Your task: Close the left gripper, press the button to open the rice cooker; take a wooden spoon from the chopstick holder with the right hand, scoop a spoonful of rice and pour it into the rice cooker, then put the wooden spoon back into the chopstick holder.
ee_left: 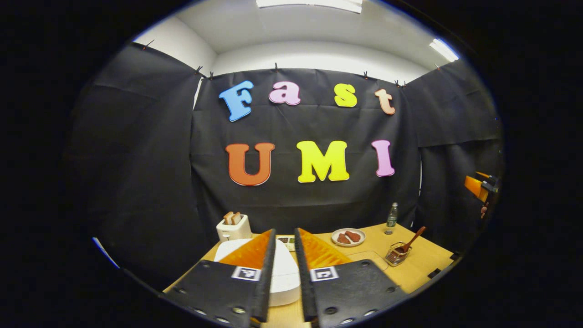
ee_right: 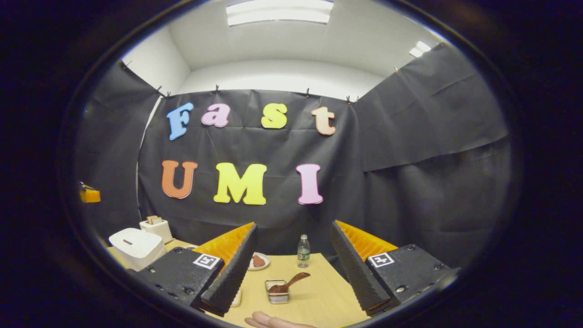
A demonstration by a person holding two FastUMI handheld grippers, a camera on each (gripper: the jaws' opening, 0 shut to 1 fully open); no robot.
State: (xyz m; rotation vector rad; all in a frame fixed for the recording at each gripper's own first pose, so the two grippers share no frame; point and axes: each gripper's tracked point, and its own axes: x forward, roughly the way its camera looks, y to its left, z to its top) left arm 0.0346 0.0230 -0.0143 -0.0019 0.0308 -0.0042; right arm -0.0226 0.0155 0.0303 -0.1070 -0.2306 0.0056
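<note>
Worktop (ee_right: 314,291): pale wood, standing before black cloth walls.
Rice cooker (ee_left: 284,269): one, white, lid down, sitting just beyond the left gripper (ee_left: 285,237), whose fingers are lying nearly together with a narrow gap.
Chopstick holder (ee_right: 278,291): one wire basket, holding one wooden spoon (ee_right: 291,281) that is leaning out.
Right gripper (ee_right: 291,241): fingers standing wide apart, grasping nothing.
Toaster (ee_left: 233,227): holding two bread slices.
Plate (ee_left: 348,237): carrying brown pieces.
Bottle (ee_right: 303,250): one, upright.
Right gripper view: a person's hand (ee_right: 273,322) is showing at the bottom edge.

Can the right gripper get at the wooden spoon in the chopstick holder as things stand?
Probably yes. The right gripper has its jaws wide apart, facing the wooden spoon, whose handle leans out of the chopstick holder. Nothing stands between them on the table; the bottle sits farther back.
</note>
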